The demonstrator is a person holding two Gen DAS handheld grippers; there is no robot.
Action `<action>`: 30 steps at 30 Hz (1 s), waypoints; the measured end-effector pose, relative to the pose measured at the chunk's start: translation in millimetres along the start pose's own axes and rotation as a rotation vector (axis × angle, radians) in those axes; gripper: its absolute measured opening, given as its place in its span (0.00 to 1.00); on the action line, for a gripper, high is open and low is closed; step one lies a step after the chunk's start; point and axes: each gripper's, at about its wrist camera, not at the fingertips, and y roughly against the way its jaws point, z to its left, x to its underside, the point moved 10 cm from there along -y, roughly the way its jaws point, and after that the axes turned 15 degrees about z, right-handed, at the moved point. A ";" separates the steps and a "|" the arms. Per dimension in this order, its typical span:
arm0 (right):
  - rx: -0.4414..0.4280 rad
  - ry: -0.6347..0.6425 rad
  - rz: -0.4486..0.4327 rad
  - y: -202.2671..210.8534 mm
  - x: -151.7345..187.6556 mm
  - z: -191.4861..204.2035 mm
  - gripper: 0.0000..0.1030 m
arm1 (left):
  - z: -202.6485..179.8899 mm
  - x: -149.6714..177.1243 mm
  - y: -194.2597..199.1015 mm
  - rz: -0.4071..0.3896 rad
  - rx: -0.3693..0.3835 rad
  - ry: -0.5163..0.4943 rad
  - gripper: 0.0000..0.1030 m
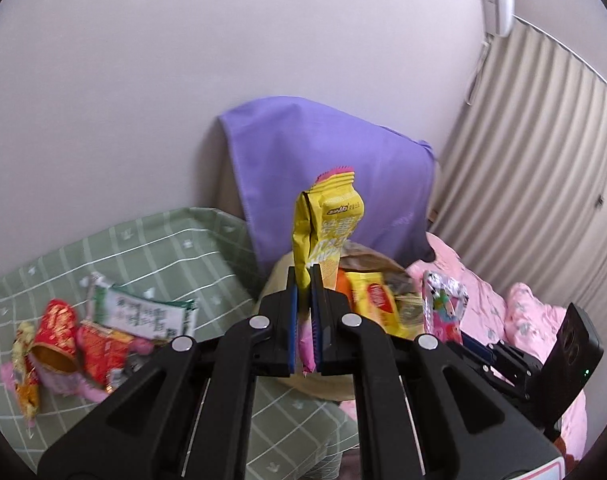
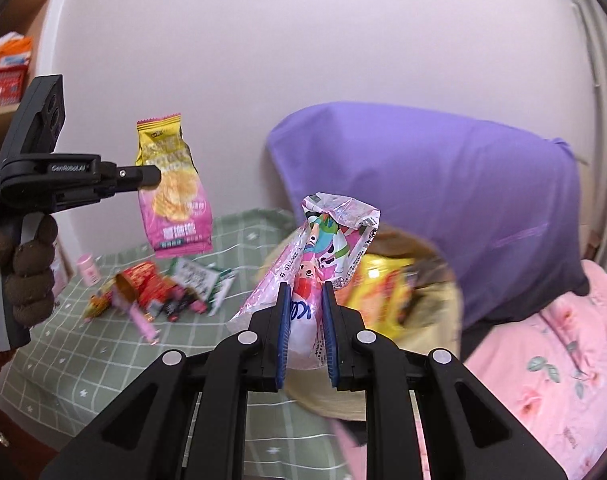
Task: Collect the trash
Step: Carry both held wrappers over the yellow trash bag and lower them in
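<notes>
Left gripper [image 1: 303, 280] clamps chip bag [image 1: 329, 220]; right gripper [image 2: 306, 300] clamps cartoon wrapper [image 2: 327, 240]. Basket [image 2: 443, 304] centre-frame partly filled. Wrapper pile [image 1: 83, 336] lower left remains.

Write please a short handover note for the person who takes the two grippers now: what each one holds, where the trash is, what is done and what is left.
Left gripper: shut on the yellow and pink crisp packet, held up in the air.
Right gripper: shut on the pink cartoon-printed plastic wrapper, over the round beige basket.
Done: the basket already holds a yellow wrapper.
Left: drop both held pieces in the basket, then collect the pile of red, green and pink wrappers on the green checked cloth.
</notes>
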 end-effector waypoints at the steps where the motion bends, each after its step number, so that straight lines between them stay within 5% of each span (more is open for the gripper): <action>1: 0.012 -0.008 -0.007 3.4 -1.0 -6.9 0.16 | -11.8 -3.8 -4.9 0.003 0.009 -0.030 0.05; 7: 0.069 -0.044 -0.038 17.9 -7.9 -35.1 0.16 | -51.3 -19.6 -30.5 0.025 0.053 -0.100 0.05; 16: 0.130 -0.022 -0.043 23.0 -11.6 -45.7 0.16 | -48.2 -24.7 -60.6 0.054 0.109 -0.057 0.05; 20: 0.154 -0.022 -0.032 18.0 -16.3 -53.0 0.16 | -44.2 -32.4 -91.0 0.077 0.082 -0.047 0.05; 23: 0.158 -0.033 -0.008 6.5 -19.1 -59.9 0.16 | -49.3 -25.3 -133.3 0.171 0.068 -0.092 0.05; 30: 0.149 0.002 0.107 -45.3 -21.8 -63.5 0.16 | -29.0 15.6 -193.0 0.327 -0.091 -0.220 0.05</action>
